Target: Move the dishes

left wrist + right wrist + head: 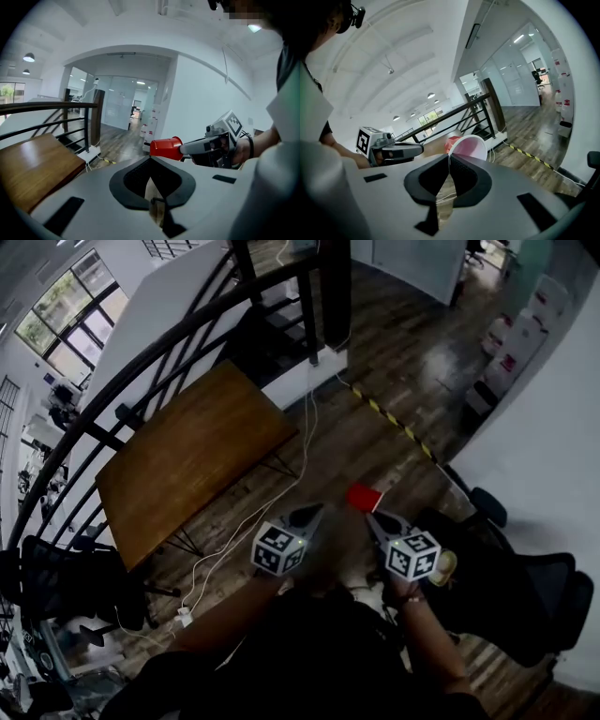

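Right gripper [449,158] clamped on the rim of 1 red plastic cup [469,146], held mid-air at frame centre. My left gripper [150,160] is closed on nothing. Cup looks light, thin-walled and crushable, so I'd pinch the rim gently.

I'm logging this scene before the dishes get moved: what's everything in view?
cup: one, red outside, pale inside, rim pinched in the right tool
table: one, brown wood, left of the tools
railing: one, black, behind the table
staircase: one, dark, beyond the railing
floor tape: one strip, yellow and black, on the wood floor
cables: count unclear, white, on the floor beside the table
office chair: at least one, black, right of the person
left tool: one, grey, jaws together, empty
right tool: one, grey, closed on the cup
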`<state>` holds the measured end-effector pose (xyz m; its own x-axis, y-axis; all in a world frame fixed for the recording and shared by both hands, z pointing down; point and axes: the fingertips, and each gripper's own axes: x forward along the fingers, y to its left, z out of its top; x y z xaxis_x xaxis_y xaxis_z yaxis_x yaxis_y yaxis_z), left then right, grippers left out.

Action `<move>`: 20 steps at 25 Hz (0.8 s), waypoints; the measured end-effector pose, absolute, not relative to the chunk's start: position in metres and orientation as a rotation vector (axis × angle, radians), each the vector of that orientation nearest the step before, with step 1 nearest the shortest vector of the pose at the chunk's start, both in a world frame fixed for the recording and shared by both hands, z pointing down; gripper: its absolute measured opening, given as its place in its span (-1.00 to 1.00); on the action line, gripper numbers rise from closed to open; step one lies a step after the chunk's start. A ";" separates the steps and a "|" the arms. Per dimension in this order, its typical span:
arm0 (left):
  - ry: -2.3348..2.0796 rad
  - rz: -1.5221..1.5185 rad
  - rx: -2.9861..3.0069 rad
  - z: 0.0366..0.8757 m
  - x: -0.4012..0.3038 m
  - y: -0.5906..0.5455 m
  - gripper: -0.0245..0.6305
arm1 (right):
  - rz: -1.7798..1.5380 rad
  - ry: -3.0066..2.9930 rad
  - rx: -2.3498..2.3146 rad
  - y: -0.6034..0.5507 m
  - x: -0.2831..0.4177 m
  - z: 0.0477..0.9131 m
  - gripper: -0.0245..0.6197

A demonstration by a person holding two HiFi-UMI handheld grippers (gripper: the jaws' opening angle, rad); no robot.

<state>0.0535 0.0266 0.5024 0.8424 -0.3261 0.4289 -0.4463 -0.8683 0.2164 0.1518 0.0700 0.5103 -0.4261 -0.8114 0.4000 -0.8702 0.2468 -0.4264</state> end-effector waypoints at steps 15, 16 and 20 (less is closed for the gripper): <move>-0.782 0.449 2.647 0.493 -0.168 -0.019 -0.95 | 0.854 -2.531 1.353 0.003 -0.091 0.496 -0.86; -0.797 0.442 2.641 0.493 -0.179 -0.023 -0.95 | 0.850 -2.539 1.329 -0.003 -0.104 0.497 -0.86; -0.855 0.419 2.616 0.494 -0.223 -0.033 -0.95 | 0.823 -2.568 1.233 -0.021 -0.155 0.495 -0.86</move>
<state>-0.2234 -0.0330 0.4939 0.7734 -0.5063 0.3815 -0.6117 -0.7540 0.2395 -0.1545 -0.0213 0.4947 -0.6413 -0.6657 0.3815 -0.7634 0.5039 -0.4042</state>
